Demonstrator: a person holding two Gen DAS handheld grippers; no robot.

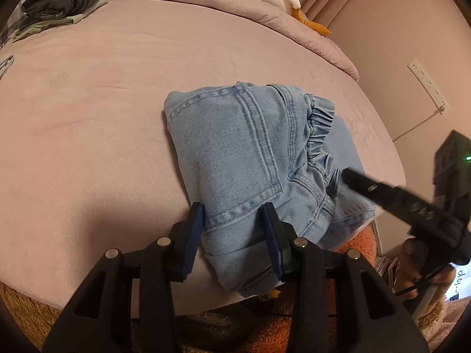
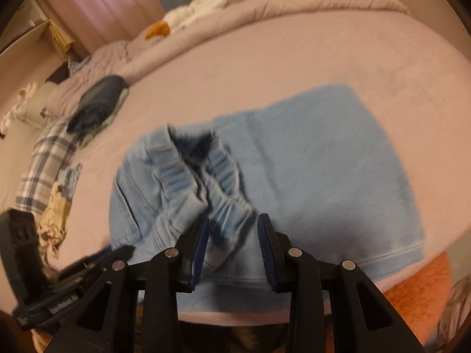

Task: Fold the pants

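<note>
1. The light-blue jeans point(image 1: 250, 158) lie folded into a compact bundle at the near edge of the pink bed point(image 1: 88, 103), the elastic waistband point(image 2: 206, 182) bunched on top.
2. The left gripper point(image 1: 235, 235) clamps the bundle's near fold of denim.
3. The right gripper point(image 2: 234, 244) straddles the waistband; whether its pads bite is unclear.
4. Judged step: finishing the last fold. Next calls for pressing the bundle flat, then letting go.

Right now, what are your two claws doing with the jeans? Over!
Left gripper clamped on the folded jeans. Right gripper closed on their elastic waistband. Jeans bunched at the bed edge. Nothing blocking.
</note>
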